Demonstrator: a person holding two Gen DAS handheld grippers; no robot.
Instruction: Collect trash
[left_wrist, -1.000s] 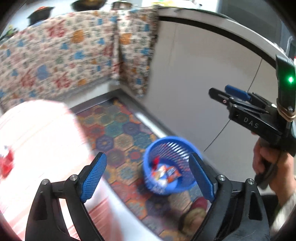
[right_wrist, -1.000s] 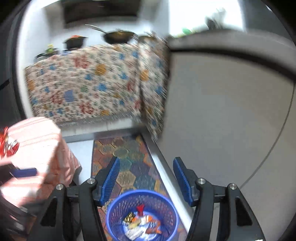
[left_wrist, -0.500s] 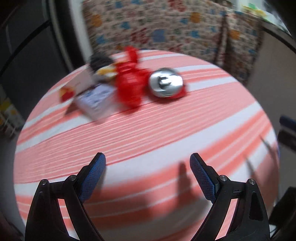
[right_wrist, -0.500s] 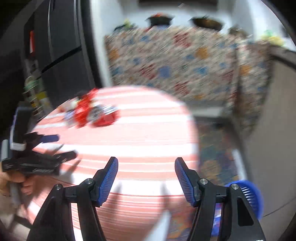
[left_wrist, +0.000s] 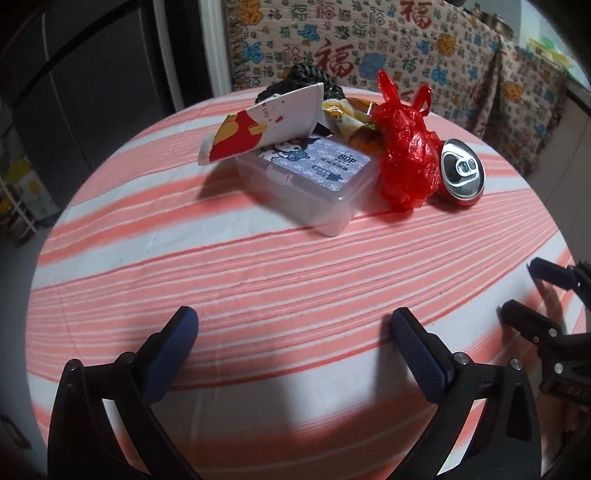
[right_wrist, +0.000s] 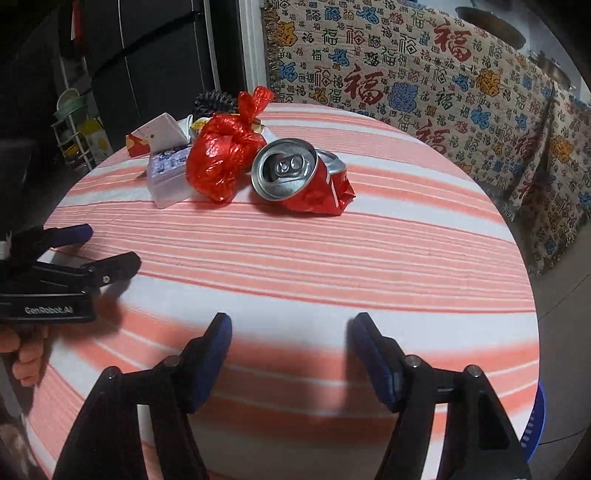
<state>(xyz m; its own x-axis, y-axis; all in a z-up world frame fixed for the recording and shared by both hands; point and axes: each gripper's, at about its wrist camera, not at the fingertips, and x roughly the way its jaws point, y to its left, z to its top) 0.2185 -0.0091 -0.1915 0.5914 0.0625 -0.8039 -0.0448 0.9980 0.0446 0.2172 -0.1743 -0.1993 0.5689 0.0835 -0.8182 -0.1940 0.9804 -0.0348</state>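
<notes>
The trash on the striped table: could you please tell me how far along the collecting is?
Nothing in these views shows a completed step. In hand: nothing; the left tool and right tool are both open and empty above the table. Left: the crushed can, red plastic bag, clear plastic box, folded carton and snack wrapper lie clustered there.

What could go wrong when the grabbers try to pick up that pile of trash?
The paper cup only leans on the clear box, so grabbing the box might tip it off. The crushed can lies on its side touching the red bag, so a nudge may roll it. Both the left gripper and right gripper are empty.
</notes>
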